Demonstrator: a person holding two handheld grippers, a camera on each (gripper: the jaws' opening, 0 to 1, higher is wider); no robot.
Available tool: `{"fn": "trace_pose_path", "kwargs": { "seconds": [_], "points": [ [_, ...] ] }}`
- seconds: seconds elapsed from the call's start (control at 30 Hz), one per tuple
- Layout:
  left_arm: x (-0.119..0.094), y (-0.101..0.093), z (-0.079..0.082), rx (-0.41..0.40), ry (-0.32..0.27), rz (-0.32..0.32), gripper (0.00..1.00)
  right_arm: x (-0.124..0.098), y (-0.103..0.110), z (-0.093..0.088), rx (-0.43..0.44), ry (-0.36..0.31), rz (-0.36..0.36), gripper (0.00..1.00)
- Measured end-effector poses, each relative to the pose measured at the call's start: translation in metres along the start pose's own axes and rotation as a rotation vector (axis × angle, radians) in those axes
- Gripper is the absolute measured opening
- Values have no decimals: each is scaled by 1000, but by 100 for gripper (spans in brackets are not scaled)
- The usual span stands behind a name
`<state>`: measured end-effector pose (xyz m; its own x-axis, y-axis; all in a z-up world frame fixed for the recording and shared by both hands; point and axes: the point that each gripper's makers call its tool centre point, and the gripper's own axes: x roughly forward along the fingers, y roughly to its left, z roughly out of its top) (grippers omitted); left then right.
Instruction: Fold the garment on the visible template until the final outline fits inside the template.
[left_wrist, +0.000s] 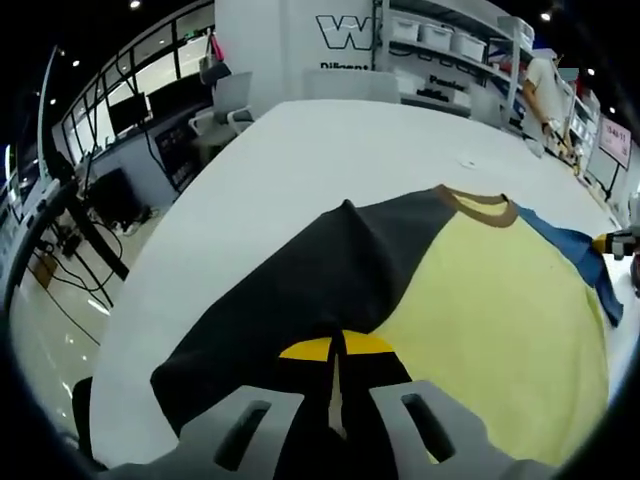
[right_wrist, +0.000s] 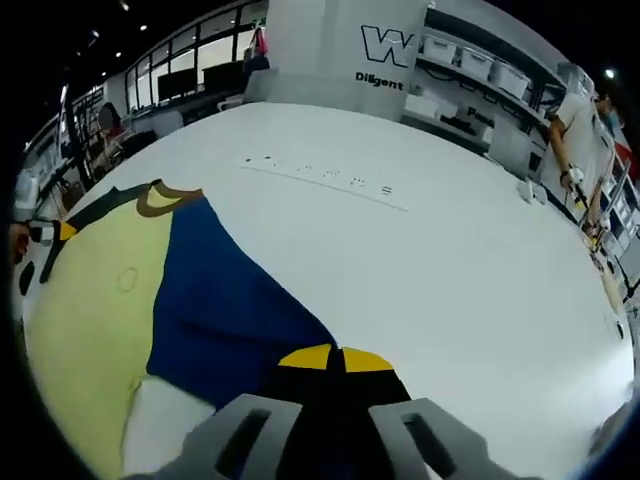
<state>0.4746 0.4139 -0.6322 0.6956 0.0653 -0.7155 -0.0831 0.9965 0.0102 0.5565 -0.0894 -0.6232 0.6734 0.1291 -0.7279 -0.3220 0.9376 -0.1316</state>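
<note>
Here, in the left gripper view, the left gripper (left_wrist: 338, 362) has its yellow-tipped fingers (left_wrist: 310, 349) pressed together on the dark sleeve (left_wrist: 300, 300) of a T-shirt (left_wrist: 490, 290) lying flat on the white counter (left_wrist: 330, 150); its yellow body and tan collar (left_wrist: 480, 205) face up. In the right gripper view, the right gripper (right_wrist: 338, 362) has its fingers closed on the blue sleeve (right_wrist: 220, 300) of the same shirt, which lies on the counter's left part.

White table (left_wrist: 300, 150); shelving (right_wrist: 470, 75) with bins behind; white pillar (right_wrist: 340, 50) with lettering. Windows (left_wrist: 150, 75) left; ceiling spotlights (left_wrist: 135, 5).
</note>
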Motion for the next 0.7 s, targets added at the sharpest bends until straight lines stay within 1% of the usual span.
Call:
{"fn": "trace_pose_path", "kwargs": {
  "seconds": [0.13, 0.23, 0.27, 0.3, 0.37, 0.4, 0.43, 0.5, 0.53, 0.57, 0.63, 0.7],
  "points": [
    [0, 0, 0, 8, 0, 3, 5, 5, -8, 5, -26, -18, -30, 0],
    [0, 0, 0, 9, 2, 3, 5, 9, -13, 5, -29, -17, -47, 0],
    [0, 1, 0, 8, 4, 4, 5, 9, -17, 2, -30, -1, -61, 0],
    [0, 1, -1, 3, 5, 4, 5, 8, -18, -1, -19, 6, -75, 0],
    [0, 1, -1, -5, 5, 3, 5, 6, -19, -2, 10, 3, -75, 0],
    [0, 1, -1, -7, 5, 3, 5, 2, -21, -3, 89, -8, -69, 0],
    [0, 1, -1, -6, 5, 2, 5, -5, -21, -2, 89, -19, -64, 0],
    [-1, 1, -1, -9, 4, 2, 5, -17, -21, -3, 115, -38, -65, 11],
    [-1, 1, -1, -11, 4, 2, 5, -19, -21, -4, 116, -39, -65, 19],
    [-1, 1, -1, -10, 5, 2, 5, -25, -21, -5, 139, -47, -62, 24],
    [0, 1, -1, -7, 4, 3, 5, -32, -20, -9, 178, -51, -43, 30],
    [0, 1, -1, -9, 4, 4, 5, -39, -19, -14, 226, -47, -44, 32]
  ]
}}
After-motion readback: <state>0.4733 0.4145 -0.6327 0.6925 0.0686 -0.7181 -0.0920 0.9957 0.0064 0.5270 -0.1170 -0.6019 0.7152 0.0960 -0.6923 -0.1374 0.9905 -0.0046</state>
